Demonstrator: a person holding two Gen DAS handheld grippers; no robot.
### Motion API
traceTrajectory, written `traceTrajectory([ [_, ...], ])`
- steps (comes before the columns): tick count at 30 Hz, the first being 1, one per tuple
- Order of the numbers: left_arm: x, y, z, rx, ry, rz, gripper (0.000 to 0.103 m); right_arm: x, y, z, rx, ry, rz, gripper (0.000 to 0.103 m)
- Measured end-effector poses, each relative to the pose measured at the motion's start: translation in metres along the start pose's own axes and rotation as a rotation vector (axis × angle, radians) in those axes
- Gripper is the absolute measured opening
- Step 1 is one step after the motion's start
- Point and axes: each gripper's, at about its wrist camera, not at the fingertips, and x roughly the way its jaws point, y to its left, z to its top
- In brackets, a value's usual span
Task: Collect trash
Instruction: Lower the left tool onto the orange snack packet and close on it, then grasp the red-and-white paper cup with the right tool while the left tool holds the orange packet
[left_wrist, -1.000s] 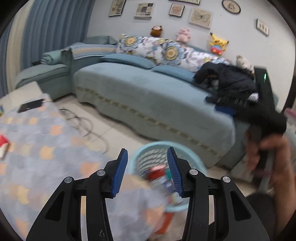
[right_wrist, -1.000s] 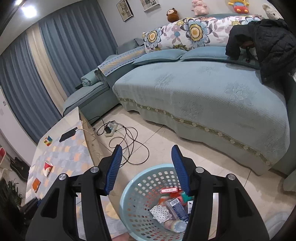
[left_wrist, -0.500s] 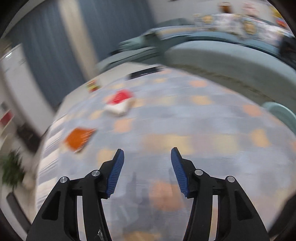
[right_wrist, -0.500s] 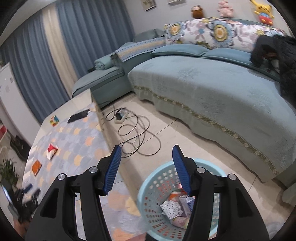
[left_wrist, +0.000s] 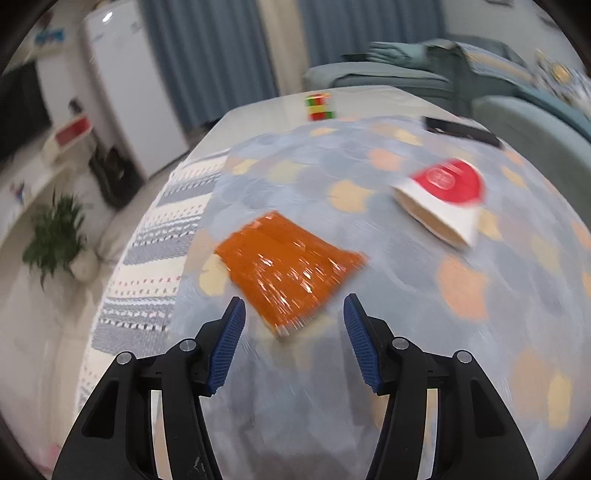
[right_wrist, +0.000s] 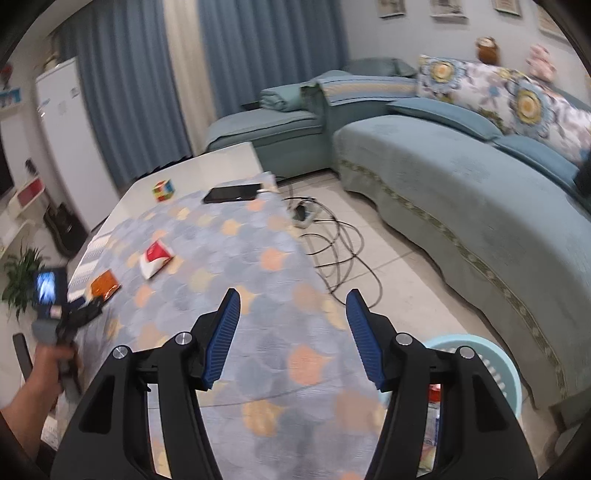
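Left wrist view is smearing with motion blur: the orange wrapper (left_wrist: 288, 273) is losing its print and its near corner, and the text on the red-white packet (left_wrist: 443, 199) isn't resolving. The basket (right_wrist: 495, 373) is sitting mostly behind the right tool (right_wrist: 291, 334), contents too hidden to identify. The left tool (right_wrist: 83, 308) is blurring at the right view's edge, so its jaw gap isn't readable there. The sofa (right_wrist: 480, 192) is running off the right edge.

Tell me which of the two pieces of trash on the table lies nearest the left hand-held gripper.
The orange wrapper: it lies flat just ahead of the open left hand-held gripper, while the red-and-white packet sits farther back, to the right.
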Motion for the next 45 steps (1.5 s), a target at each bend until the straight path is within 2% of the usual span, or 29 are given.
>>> traceTrajectory([
  [5,0.041,0.025,0.020,-0.096,0.063,-0.070,0.057,0.009,0.032,0.005,-0.016,0.003,0.039,0.056],
  [8,0.053,0.030,0.018,-0.143,0.079,-0.127,0.069,0.016,0.043,0.006,-0.021,0.019,0.053,0.056],
  [10,0.057,0.028,0.022,-0.156,0.078,-0.142,0.069,0.021,0.054,0.006,-0.033,0.028,0.057,0.056],
  [11,0.058,0.026,0.023,-0.146,0.077,-0.143,0.063,0.025,0.061,0.007,-0.041,0.032,0.058,0.056],
  [12,0.057,0.024,0.023,-0.133,0.068,-0.141,0.049,0.026,0.065,0.006,-0.045,0.036,0.059,0.056],
  [13,0.056,0.022,0.024,-0.127,0.060,-0.143,0.043,0.030,0.072,0.007,-0.051,0.043,0.065,0.056],
  [14,0.055,0.021,0.024,-0.119,0.054,-0.140,0.008,0.030,0.075,0.006,-0.054,0.046,0.068,0.056],
  [17,0.051,0.017,0.021,-0.091,0.053,-0.142,0.000,0.037,0.094,0.006,-0.071,0.054,0.083,0.056],
  [23,0.029,0.025,0.015,-0.096,0.037,-0.184,0.000,0.045,0.135,0.001,-0.118,0.066,0.114,0.056],
  [26,0.000,0.033,0.017,-0.096,-0.013,-0.202,0.000,0.047,0.151,0.000,-0.128,0.064,0.130,0.056],
  [31,-0.071,0.059,0.019,-0.155,-0.128,-0.277,0.000,0.057,0.168,-0.001,-0.151,0.066,0.143,0.056],
  [38,-0.171,0.072,-0.009,-0.092,-0.303,-0.274,0.000,0.098,0.198,-0.006,-0.236,0.084,0.147,0.056],
  [41,-0.191,0.071,-0.020,-0.069,-0.342,-0.261,0.000,0.121,0.209,-0.007,-0.230,0.088,0.163,0.056],
  [43,-0.195,0.066,-0.024,-0.035,-0.366,-0.232,0.000,0.136,0.216,-0.008,-0.204,0.092,0.169,0.056],
  [45,-0.194,0.062,-0.025,-0.022,-0.369,-0.234,0.000,0.153,0.221,-0.007,-0.172,0.109,0.178,0.056],
])
